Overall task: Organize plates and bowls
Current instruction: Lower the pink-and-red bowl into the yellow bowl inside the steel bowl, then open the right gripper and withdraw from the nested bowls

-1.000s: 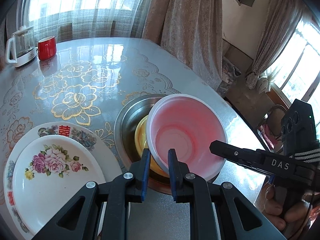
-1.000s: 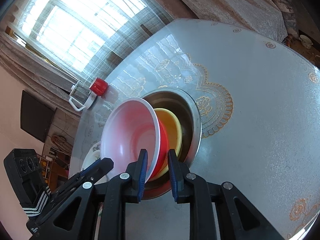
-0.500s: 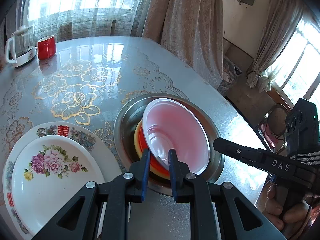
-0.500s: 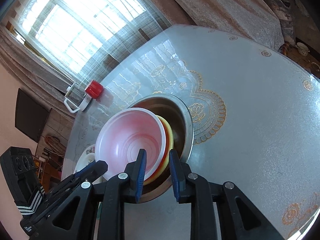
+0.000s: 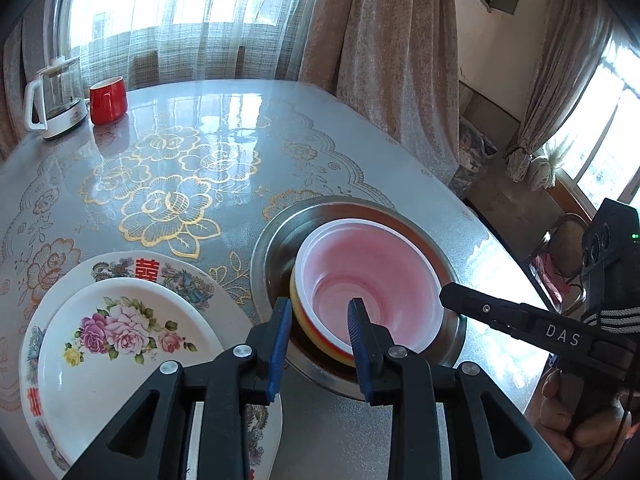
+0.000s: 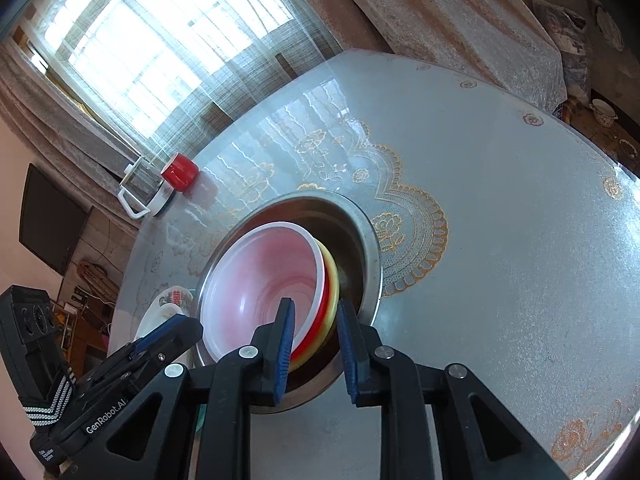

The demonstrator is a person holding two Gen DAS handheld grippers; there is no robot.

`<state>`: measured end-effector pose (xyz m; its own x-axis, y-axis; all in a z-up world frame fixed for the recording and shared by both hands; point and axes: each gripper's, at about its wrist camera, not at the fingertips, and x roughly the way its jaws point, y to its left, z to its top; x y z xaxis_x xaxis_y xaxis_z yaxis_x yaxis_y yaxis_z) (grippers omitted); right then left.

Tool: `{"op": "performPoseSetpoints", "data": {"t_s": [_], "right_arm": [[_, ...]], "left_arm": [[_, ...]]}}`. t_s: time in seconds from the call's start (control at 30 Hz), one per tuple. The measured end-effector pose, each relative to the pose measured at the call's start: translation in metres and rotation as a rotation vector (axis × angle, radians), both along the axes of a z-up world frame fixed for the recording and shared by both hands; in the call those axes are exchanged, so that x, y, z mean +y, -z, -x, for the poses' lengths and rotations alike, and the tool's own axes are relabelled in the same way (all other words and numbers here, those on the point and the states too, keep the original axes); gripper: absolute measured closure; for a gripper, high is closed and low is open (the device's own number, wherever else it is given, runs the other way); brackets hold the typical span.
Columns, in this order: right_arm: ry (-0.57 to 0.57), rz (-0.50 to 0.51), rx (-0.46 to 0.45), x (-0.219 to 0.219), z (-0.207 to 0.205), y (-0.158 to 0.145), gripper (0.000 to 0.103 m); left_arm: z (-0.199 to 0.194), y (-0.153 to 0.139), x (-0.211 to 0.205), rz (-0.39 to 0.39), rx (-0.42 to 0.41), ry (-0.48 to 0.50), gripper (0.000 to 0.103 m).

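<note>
- We are holding the left hand-held gripper (image 5: 318,334) over the near rim of the stacked bowls; its jaws are opening, with the rim of the pink bowl (image 5: 372,280) sitting between the blue pads (image 5: 280,332), and we are seeing a gap on both sides.
- We are holding the right hand-held gripper (image 6: 314,346) at the opposite edge of the stack, jaws standing slightly apart around the bowl rims; we cannot tell whether the pads are pressing on them.
- The pink bowl is nesting inside a red bowl (image 6: 320,320) and a yellow bowl (image 6: 334,292), all sitting in the metal basin (image 5: 272,248) on the tabletop (image 5: 280,120).
- Just beside the basin, on the left in the left wrist view, a small flowered plate (image 5: 120,348) is lying on a larger patterned plate (image 5: 132,268).
- A person's fingers (image 5: 560,412) are wrapping the right gripper's handle at the tabletop's edge.
- Far across the tabletop, a red mug (image 5: 107,100) is standing just beside a glass kettle (image 5: 56,96), with curtains (image 5: 384,40) hanging behind.
</note>
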<state>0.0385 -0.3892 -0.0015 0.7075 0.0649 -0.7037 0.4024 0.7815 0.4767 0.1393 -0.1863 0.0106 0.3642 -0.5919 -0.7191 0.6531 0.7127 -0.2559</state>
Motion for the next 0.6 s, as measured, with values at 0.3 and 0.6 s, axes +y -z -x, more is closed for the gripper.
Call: {"op": "performPoseSetpoints", "data": {"t_s": [0.3, 0.6], "right_arm": [[-0.026, 0.089, 0.037, 0.011, -0.011, 0.002, 0.084], [-0.022, 0.180, 0.060, 0.013, -0.019, 0.004, 0.091]], "left_arm": [[0.003, 0.008, -0.004, -0.034, -0.024, 0.010, 0.074], [0.003, 0.011, -0.011, -0.049, -0.050, 0.024, 0.075]]}}
